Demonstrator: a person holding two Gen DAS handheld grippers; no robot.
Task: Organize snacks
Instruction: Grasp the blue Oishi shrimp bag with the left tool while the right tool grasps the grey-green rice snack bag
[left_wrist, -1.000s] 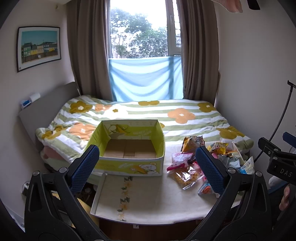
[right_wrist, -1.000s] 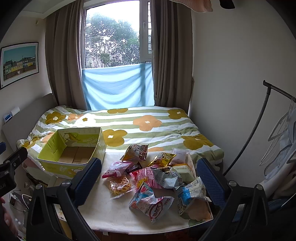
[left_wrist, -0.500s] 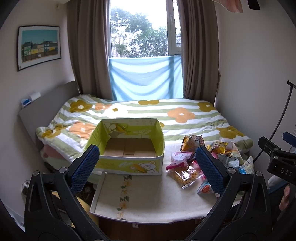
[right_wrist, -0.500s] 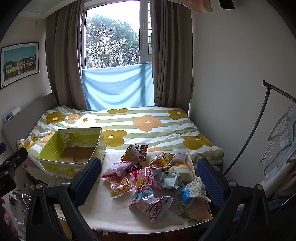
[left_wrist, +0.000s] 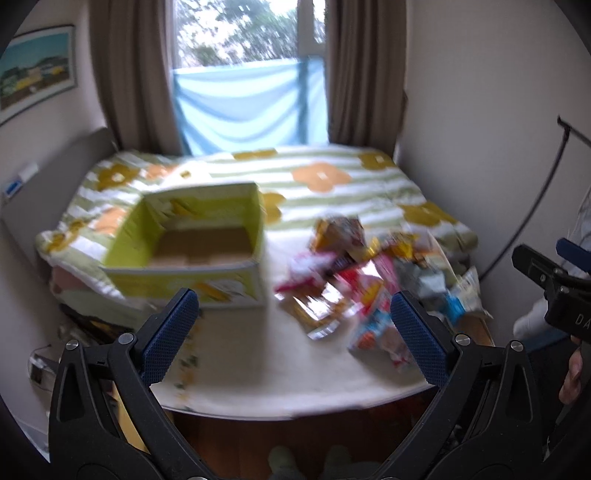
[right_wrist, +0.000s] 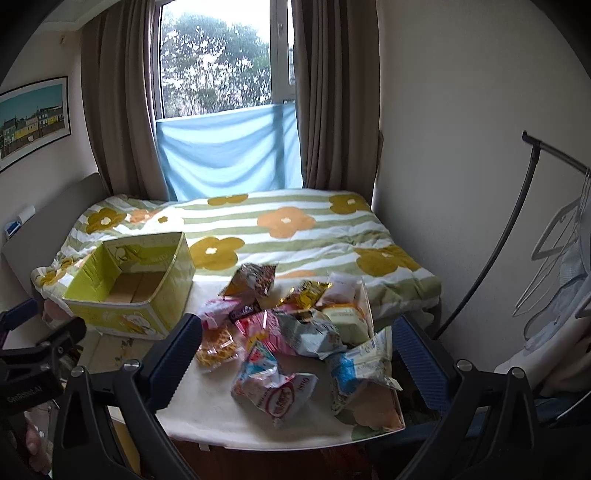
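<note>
An empty yellow-green cardboard box stands on the left of the white table. To its right lies a loose pile of snack packets, with an orange-gold bag at the back and a pink-and-white packet at the front. My right gripper is open above the table's near edge, empty and facing the pile. The left wrist view is motion-blurred. It shows the box at the left and the snacks at the right. My left gripper is open and holds nothing.
Behind the table is a bed with a striped flower quilt, reaching to the curtained window. A dark clothes rail with hangers stands at the right wall. A hand shows at the right edge of the left wrist view.
My left gripper has swung right and tilted down, blurring its view; the snack pile now sits between its fingers. The right gripper has barely moved. Both stay open.
</note>
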